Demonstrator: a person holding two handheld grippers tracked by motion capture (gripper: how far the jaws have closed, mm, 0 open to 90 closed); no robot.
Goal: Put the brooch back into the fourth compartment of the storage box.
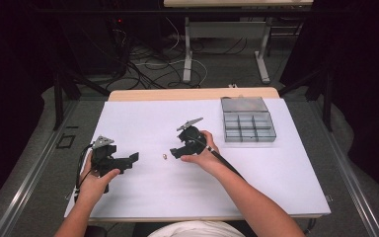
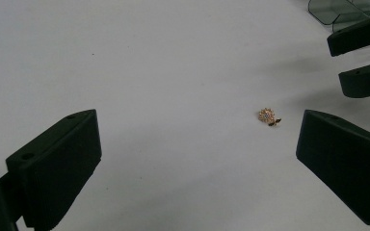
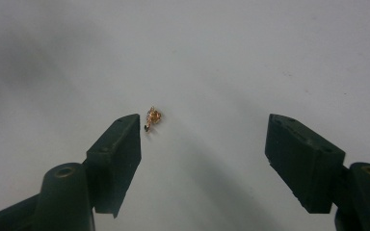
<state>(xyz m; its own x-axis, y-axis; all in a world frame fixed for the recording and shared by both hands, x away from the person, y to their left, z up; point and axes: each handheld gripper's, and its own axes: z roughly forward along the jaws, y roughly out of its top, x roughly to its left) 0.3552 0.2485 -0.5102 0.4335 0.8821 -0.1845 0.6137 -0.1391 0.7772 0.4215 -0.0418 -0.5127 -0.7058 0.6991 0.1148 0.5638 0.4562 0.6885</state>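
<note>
A small gold earring [image 1: 164, 157] lies on the white sheet [image 1: 143, 118] that covers the table, near the table's middle and somewhat closer to its near edge. It is loose on the sheet; nothing grips it.

The right gripper [image 1: 176, 150] sits just to the earring's right in the high view, its jaws pointing toward it. In the right gripper view the earring [image 3: 152, 117] lies just past the tip of one jaw, almost touching it and off to one side of the gap. The jaws stand partly open with nothing between them. A hand [image 1: 202, 150] holds this gripper from behind.

The left gripper [image 1: 131, 159] rests nearer the table's left edge, apart from the earring, also aimed at it. In the left gripper view the earring [image 2: 268, 116] lies ahead, close to one jaw. These jaws are wide open and hold nothing.

A clear compartment box [image 1: 247, 126] with its lid raised stands near the table's far right corner, well apart from the earring.
</note>
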